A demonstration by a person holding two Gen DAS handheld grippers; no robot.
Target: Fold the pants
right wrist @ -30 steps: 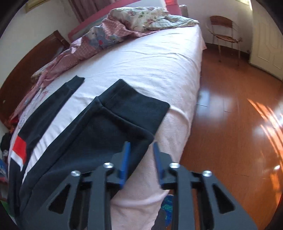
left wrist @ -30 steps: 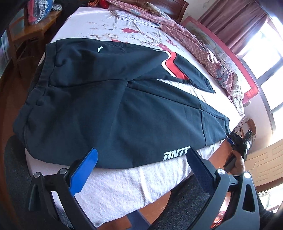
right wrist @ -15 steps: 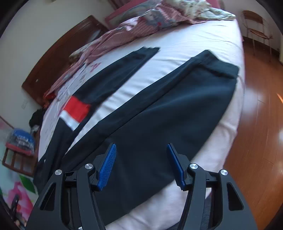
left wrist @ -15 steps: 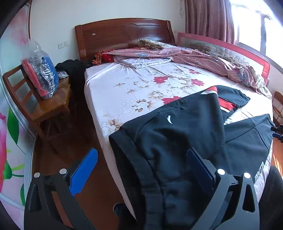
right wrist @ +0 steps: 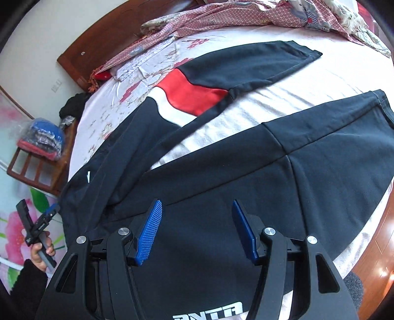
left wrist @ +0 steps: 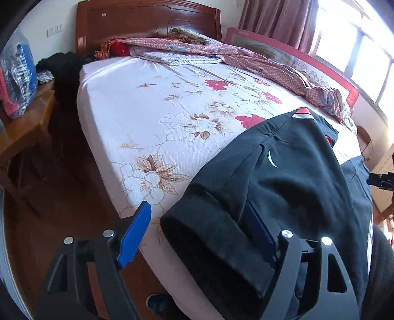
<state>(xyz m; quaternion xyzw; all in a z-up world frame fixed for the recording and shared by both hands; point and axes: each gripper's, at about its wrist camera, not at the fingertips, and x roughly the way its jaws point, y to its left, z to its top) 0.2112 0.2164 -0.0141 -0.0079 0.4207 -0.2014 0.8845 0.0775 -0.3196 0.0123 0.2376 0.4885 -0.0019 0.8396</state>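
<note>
- Left wrist view: left gripper point(left wrist: 197, 236) down at the near edge of the bed point(left wrist: 138, 103), jaws closing, waistband of the dark pants point(left wrist: 295, 187) lying between them.
- Left blue pad point(left wrist: 134, 237) clear of the cloth, out over the bed's edge; right pad half buried against the waistband fold, so not yet clamped.
- Pants bunched along the near right part of the bed, small white logo up, a red patch showing at the far end of the cloth.
- Floral sheet bare across the middle; checked blanket point(left wrist: 270, 64) heaped along the far side by the headboard point(left wrist: 147, 22).
- Wooden chair point(left wrist: 22, 128) left of the bed with a bagged bundle on it.
- Right wrist view: right gripper point(right wrist: 197, 231) hanging above the pants point(right wrist: 246, 177), jaws parted, nothing between the pads, no contact with the cloth.
- Two legs fanned across the bed point(right wrist: 307, 81); far leg with a red and white panel, near leg running to the right edge.
- White lettering on the cloth at the bottom, right under the gripper.
- Left hand point(right wrist: 40, 251) gripping its tool's handle at far left, beside the waistband end.
</note>
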